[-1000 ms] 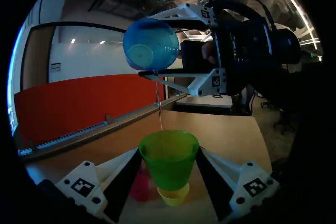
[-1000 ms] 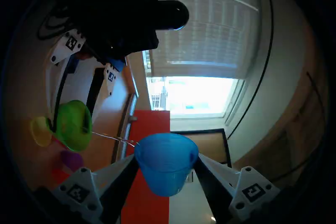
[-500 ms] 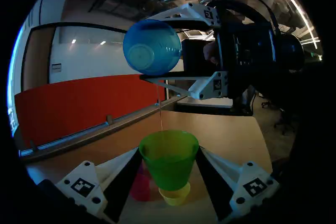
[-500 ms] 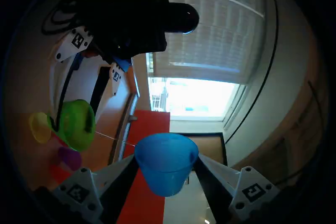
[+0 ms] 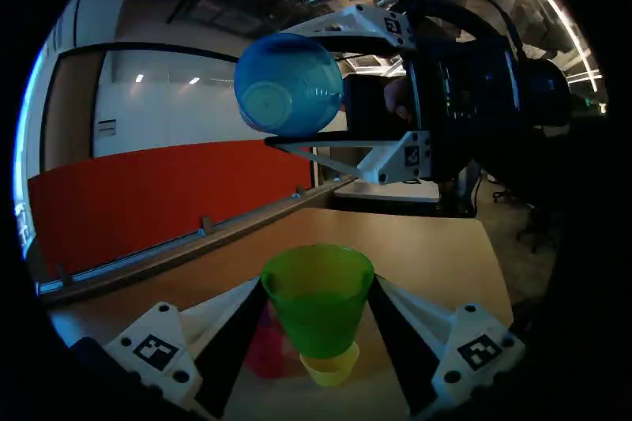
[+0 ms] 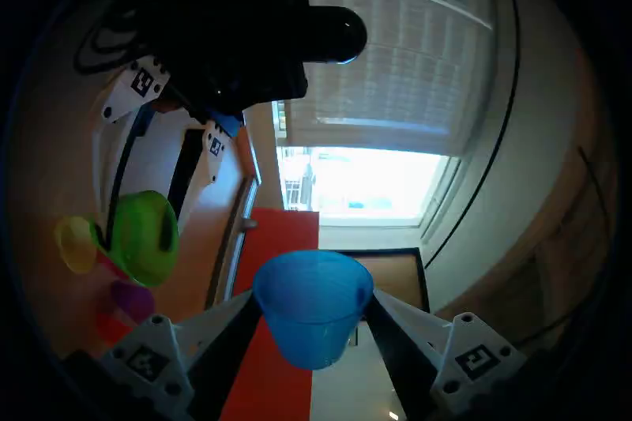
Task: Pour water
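Well, the left gripper (image 5: 317, 295) has its jaws pinching a translucent green plastic cup (image 5: 317, 298) from both sides, holding it upright with the mouth open to the ceiling. It sits over the near part of the light wooden tabletop (image 5: 426, 247). Seen past the cup's base, a small yellow plastic cup (image 5: 328, 366) and a pink plastic cup (image 5: 267, 342) stand on the tabletop.

Higher up, well apart from the green cup, the right gripper (image 6: 314, 306) has its jaws pressed on either side of a translucent blue plastic cup (image 6: 314, 318). In the left gripper view that blue cup is tipped right over on its side, its round base turned towards the camera and its lower edge above the green cup's rim. A hand (image 5: 393, 97) shows behind the right gripper's dark body.

From the right gripper view, a small purple plastic cup (image 6: 130, 298) lies near the yellow one, beside the green cup. A red partition panel (image 5: 158, 200) runs along the far edge of the tabletop, and a bright window with pale blinds (image 6: 363, 176) lies beyond.
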`<state>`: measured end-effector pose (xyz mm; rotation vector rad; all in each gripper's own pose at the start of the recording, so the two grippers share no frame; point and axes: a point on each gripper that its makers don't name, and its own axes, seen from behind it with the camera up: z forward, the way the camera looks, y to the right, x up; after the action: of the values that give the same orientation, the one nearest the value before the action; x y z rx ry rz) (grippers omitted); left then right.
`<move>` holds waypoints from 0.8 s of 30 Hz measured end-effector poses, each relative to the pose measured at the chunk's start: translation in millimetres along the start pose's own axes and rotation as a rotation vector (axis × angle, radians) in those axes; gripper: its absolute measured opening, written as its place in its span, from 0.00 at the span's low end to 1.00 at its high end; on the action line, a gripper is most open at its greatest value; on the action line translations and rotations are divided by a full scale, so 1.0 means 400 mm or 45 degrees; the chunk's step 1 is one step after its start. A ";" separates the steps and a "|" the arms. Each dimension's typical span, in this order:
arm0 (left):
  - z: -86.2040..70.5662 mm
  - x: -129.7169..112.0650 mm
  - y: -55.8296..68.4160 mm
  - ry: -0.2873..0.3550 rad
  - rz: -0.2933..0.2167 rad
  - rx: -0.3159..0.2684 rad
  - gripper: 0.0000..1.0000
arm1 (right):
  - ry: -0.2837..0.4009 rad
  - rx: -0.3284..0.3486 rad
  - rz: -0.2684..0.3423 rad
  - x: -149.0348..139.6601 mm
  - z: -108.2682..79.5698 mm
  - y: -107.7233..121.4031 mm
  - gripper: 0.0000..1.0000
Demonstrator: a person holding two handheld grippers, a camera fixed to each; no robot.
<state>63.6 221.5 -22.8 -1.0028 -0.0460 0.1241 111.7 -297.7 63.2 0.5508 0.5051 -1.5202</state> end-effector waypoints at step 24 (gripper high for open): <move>0.002 0.000 -0.004 -0.012 0.006 0.011 0.87 | -0.031 0.024 0.724 -0.057 -0.025 -0.052 0.89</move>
<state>63.7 221.3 -21.2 -0.9941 -0.0518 0.1333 91.2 -273.0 69.0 0.6263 0.2799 -0.9875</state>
